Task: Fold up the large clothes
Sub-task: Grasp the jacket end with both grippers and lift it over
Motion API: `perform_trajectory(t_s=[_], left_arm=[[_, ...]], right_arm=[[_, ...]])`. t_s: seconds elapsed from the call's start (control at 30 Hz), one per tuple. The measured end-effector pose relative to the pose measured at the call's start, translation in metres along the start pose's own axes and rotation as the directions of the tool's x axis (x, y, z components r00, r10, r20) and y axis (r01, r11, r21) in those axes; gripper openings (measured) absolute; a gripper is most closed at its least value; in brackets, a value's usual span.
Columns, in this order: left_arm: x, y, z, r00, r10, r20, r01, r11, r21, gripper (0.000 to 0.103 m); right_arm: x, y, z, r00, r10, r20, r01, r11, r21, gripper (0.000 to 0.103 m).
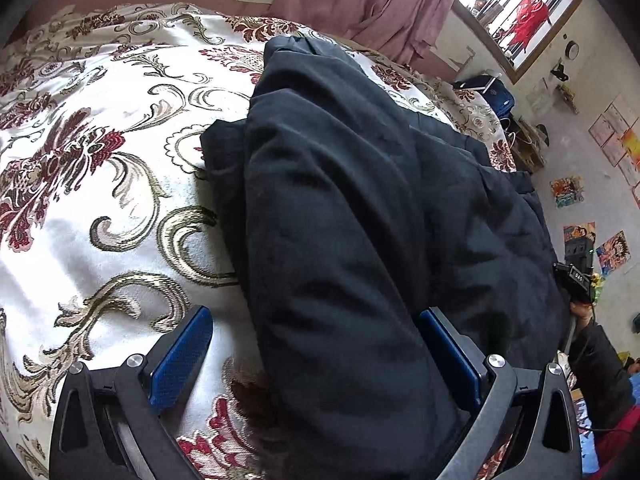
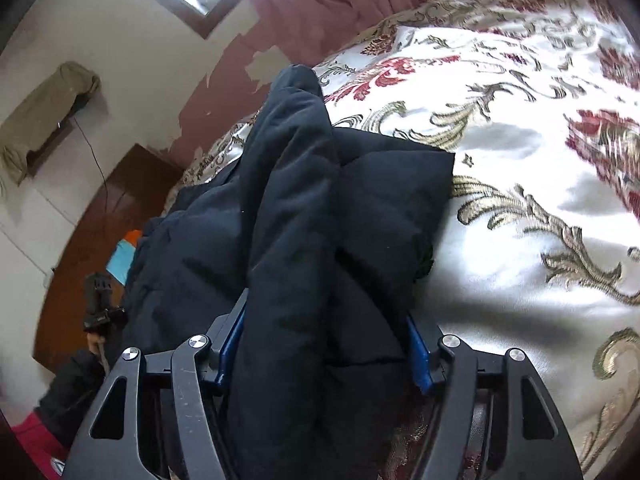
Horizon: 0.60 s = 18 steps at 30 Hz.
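The dark navy quilted padded jacket (image 1: 340, 220) lay on the bed covered by a cream satin bedspread with red and gold floral scrollwork (image 1: 100, 200), partly gathered into a long raised ridge running from 6 o'clock toward 12 o'clock in both wrist views. The left hand-held gripper (image 1: 316, 344) stood wide, its left pad clear of the cloth, the ridge passing between the fingers. The right hand-held gripper (image 2: 326, 344) appeared closed upon a thick bunch of the jacket (image 2: 320, 200). Judged progress: early to middle; one panel seemed turned over toward 3 o'clock, but the garment remained bulky, uneven and not squared. Flattening and further folds were judged outstanding.
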<state>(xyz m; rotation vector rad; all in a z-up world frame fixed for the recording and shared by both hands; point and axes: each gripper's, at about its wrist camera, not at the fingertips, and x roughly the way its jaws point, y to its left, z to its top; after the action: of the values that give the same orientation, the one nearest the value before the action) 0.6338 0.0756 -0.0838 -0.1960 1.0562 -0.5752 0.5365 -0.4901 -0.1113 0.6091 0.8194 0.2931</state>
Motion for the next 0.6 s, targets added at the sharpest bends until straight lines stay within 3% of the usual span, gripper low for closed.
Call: perform_trajectory(t_s=[0.07, 0.1, 0.23, 0.3, 0.4, 0.6], left_arm=[[-0.002, -0.005, -0.001, 1.000, -0.021, 0.018, 0.021, 1.000, 0.003, 0.082], [-0.003, -0.008, -0.002, 0.999, -0.046, 0.022, 0.046, 0.999, 0.001, 0.065], [-0.007, -0.018, 0.000, 0.998, -0.045, 0.040, 0.044, 0.999, 0.005, 0.040], [-0.011, -0.021, -0.001, 0.997, -0.051, 0.055, 0.051, 0.999, 0.008, 0.032], [-0.018, -0.031, -0.004, 0.996, -0.026, 0.083, 0.024, 0.999, 0.021, 0.024], [-0.029, -0.060, 0.000, 0.994, 0.033, 0.105, -0.043, 0.994, 0.099, 0.019]], right_arm=[[0.001, -0.005, -0.002, 1.000, 0.022, 0.005, -0.022, 1.000, 0.022, 0.062], [0.001, -0.007, -0.003, 1.000, 0.030, 0.007, -0.030, 0.999, 0.026, 0.063], [0.004, -0.004, -0.003, 1.000, 0.016, -0.001, -0.016, 1.000, 0.024, 0.063], [0.002, 0.001, -0.003, 1.000, -0.011, -0.005, 0.011, 1.000, 0.002, 0.060], [0.001, 0.012, -0.003, 1.000, -0.015, -0.001, 0.015, 0.999, -0.028, 0.044], [-0.013, 0.036, -0.003, 0.997, -0.071, 0.017, 0.072, 0.994, -0.085, 0.029]])
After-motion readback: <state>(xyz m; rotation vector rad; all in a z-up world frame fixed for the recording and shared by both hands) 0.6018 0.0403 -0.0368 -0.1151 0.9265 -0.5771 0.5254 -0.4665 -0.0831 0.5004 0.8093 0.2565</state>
